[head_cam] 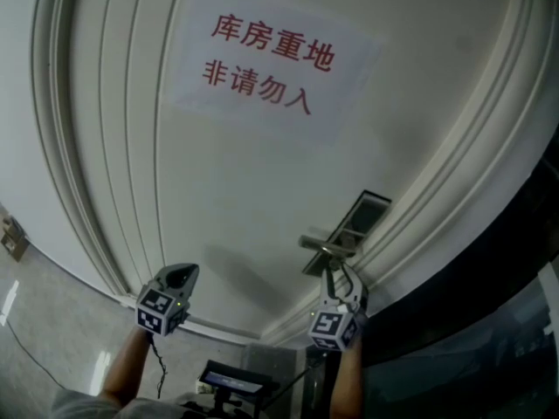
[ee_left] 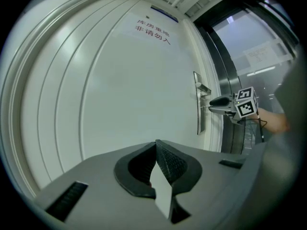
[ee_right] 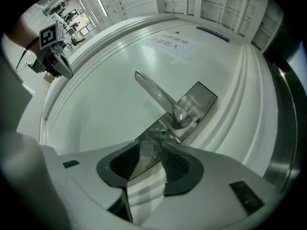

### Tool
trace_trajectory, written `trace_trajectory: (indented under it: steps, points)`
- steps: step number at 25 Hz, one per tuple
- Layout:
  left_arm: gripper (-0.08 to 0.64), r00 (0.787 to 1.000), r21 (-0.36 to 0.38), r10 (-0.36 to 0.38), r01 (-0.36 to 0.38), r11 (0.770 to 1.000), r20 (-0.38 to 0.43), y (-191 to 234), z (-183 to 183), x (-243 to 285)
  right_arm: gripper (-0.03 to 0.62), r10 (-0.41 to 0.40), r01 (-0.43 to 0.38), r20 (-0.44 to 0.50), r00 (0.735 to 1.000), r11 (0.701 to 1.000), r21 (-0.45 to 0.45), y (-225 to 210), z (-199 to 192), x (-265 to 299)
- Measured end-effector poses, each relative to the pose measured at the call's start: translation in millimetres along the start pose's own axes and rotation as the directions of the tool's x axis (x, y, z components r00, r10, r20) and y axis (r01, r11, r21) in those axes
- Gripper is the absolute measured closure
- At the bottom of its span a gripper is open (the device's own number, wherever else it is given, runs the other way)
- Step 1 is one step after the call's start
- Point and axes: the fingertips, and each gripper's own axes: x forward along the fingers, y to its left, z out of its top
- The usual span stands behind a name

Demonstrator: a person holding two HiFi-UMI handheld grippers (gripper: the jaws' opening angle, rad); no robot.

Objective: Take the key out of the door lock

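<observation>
We hold the right gripper [ee_right: 151, 151] at the lock of the white panelled door [head_cam: 244, 173].
Its jaws stand spread. The small silvery metal key [ee_right: 146, 146] sits between them, unpinched, in the brushed steel lock plate [ee_right: 194, 102] below the lever handle [ee_right: 156, 94]. Our left gripper [ee_left: 156, 150] hangs well apart, jaws pressed together on nothing.

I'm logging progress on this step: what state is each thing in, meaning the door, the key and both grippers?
Door: appears shut.
Right gripper: jaws open, either side of the key.
Key: in the lock, not clamped.
Left gripper: jaws shut, empty, away from the door.
</observation>
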Motion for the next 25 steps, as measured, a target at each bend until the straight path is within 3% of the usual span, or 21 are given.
trace_trajectory:
  steps: [9,15,25]
  points:
    - [0.552,1.0,-0.013,0.02,-0.02,1.0,-0.007,9.0,-4.8,-2.2,0.442,-0.02,0.016,-0.036,0.999,0.993,-0.114,-0.2,-3.0,11.6]
    - [0.552,1.0,-0.018,0.026,-0.027,0.999,-0.009,12.7,-5.9,-1.8,0.505,-0.034,0.03,-0.027,0.999,0.989,-0.148,1.6,-2.3,13.3]
    - [0.552,1.0,-0.016,0.016,-0.016,1.0,-0.007,8.9,-3.9,0.2,0.525,-0.071,0.059,-0.041,0.997,0.97,-0.234,2.4,-5.2,13.7]
